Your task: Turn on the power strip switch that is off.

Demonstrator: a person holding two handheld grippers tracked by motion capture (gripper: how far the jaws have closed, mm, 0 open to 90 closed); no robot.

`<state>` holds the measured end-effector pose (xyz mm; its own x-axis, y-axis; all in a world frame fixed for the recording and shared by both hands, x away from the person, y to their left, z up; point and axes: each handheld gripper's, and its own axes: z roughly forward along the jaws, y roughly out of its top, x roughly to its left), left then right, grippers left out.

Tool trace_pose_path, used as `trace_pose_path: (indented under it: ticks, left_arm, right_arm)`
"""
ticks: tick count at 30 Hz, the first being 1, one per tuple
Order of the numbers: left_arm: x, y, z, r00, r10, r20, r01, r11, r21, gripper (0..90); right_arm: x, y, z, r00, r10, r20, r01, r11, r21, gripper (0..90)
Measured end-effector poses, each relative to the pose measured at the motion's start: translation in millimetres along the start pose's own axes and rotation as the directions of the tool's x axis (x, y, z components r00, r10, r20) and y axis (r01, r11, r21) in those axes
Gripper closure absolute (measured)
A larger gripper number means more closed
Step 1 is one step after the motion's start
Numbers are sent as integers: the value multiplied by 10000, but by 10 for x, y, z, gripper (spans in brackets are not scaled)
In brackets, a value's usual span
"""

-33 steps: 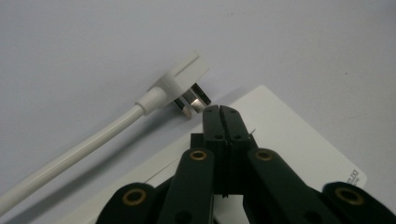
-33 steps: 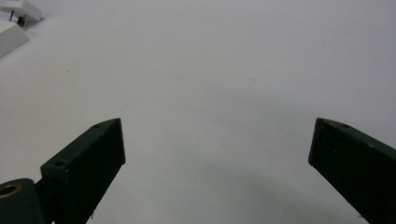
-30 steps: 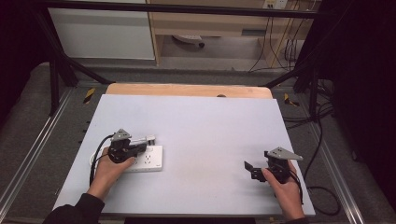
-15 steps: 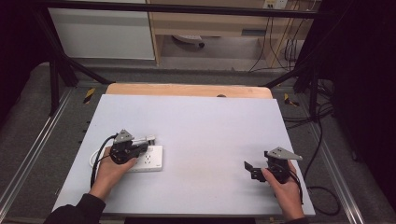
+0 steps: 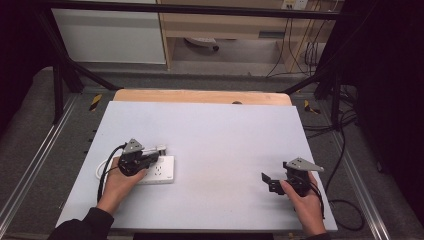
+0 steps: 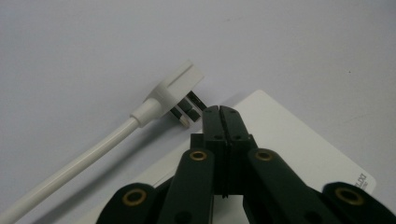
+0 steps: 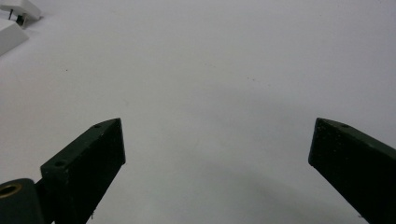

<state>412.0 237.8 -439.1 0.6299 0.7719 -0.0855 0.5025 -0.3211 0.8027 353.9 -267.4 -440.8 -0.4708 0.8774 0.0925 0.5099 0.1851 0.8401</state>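
A white power strip (image 5: 162,172) lies flat on the left part of the pale table (image 5: 220,135). My left gripper (image 5: 155,154) hovers over its near end, jaws shut with nothing between them. In the left gripper view the shut tips (image 6: 219,111) sit just right of a white plug (image 6: 175,86), whose metal prongs (image 6: 189,109) point toward the power strip (image 6: 299,144). The plug's white cable (image 6: 70,168) runs off to the lower left. My right gripper (image 5: 272,181) rests at the right front of the table, jaws wide open (image 7: 217,123) over bare surface.
A wooden board (image 5: 200,96) edges the far side of the table. Black frame struts and cables stand beyond and to the right. A black cable (image 5: 102,172) loops from the left gripper. The plug (image 7: 16,9) and strip (image 7: 9,37) show far off in the right gripper view.
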Motion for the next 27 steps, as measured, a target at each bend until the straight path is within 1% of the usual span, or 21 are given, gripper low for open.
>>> trace_pose_path:
  ticks: [6, 8, 9, 14, 18, 22, 27]
  left_arm:
    - [6, -1, -5, 9999, -112, -2, 112, 9999, -62, 900]
    - [4, 3, -13, 9999, -83, -58, 82, 9999, -142, 900]
    - [4, 5, -14, 10000, -87, -5, 87, 9998, -169, 900]
    - [-2, 14, -30, 10000, -57, -22, 56, 9993, -377, 900]
    - [-3, 25, -48, 10000, -86, -23, 84, 9981, -614, 873]
    - [-5, 32, -57, 9999, -101, -41, 98, 9972, -740, 842]
    - [-9, 45, -65, 9999, -101, -119, 89, 9957, -920, 776]
  right_arm:
    - [-2, 1, 1, 10000, -5, -2, 5, 10000, -3, 42]
    - [0, 2, 1, 10000, -14, -7, 14, 10000, -9, 42]
    - [0, 2, 0, 10000, -18, -6, 18, 10000, -8, 42]
    - [-3, 2, -1, 10000, -19, 15, 19, 10000, -31, 42]
    - [-2, 3, -1, 10000, -25, 12, 25, 10000, -35, 42]
    - [-2, 2, 0, 10000, -26, 13, 26, 10000, -24, 42]
    - [-2, 2, 0, 10000, -29, 8, 29, 10000, -24, 42]
